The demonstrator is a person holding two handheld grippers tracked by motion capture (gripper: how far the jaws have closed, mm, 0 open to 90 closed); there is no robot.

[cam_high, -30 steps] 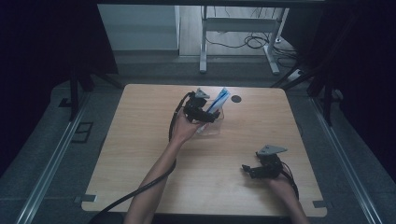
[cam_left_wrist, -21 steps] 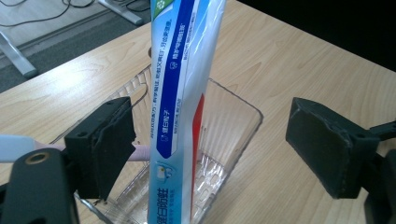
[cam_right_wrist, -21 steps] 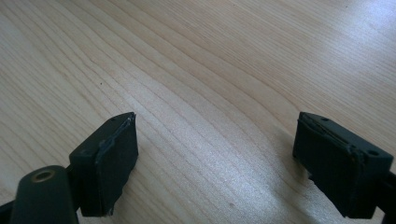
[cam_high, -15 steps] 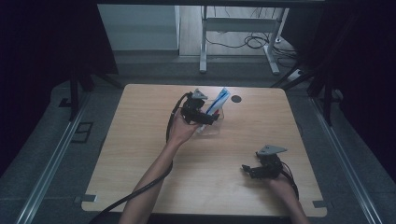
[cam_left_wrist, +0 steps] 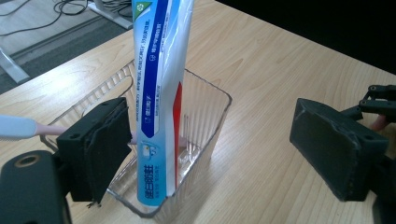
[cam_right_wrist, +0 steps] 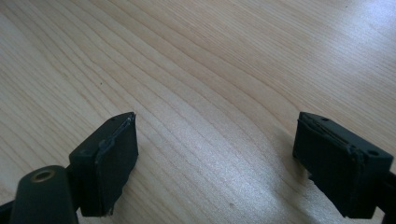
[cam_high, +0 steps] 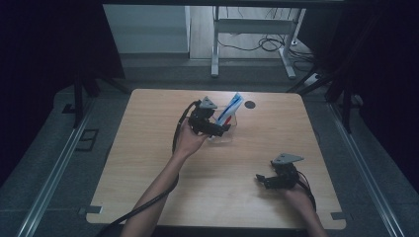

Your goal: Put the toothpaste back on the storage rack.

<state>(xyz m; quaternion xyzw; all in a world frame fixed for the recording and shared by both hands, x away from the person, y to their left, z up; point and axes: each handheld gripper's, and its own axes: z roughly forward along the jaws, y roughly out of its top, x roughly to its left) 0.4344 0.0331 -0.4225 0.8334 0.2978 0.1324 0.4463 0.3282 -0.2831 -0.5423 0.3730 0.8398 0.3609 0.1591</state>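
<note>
One wooden table (cam_high: pixel 148 163) lies before you, with one clear plastic box (cam_left_wrist: pixel 205 140) at its far middle, and one blue and white toothpaste tube (cam_left_wrist: pixel 161 93) stands upright inside that box. Your two grippers are well apart: the left gripper (cam_left_wrist: pixel 219 149) reaches around the box with its jaws spread wide, one jaw inside by the tube and one outside the wall. The right gripper (cam_right_wrist: pixel 229 158) rests low near the table's near right edge, jaws also spread, pinching nothing.
</note>
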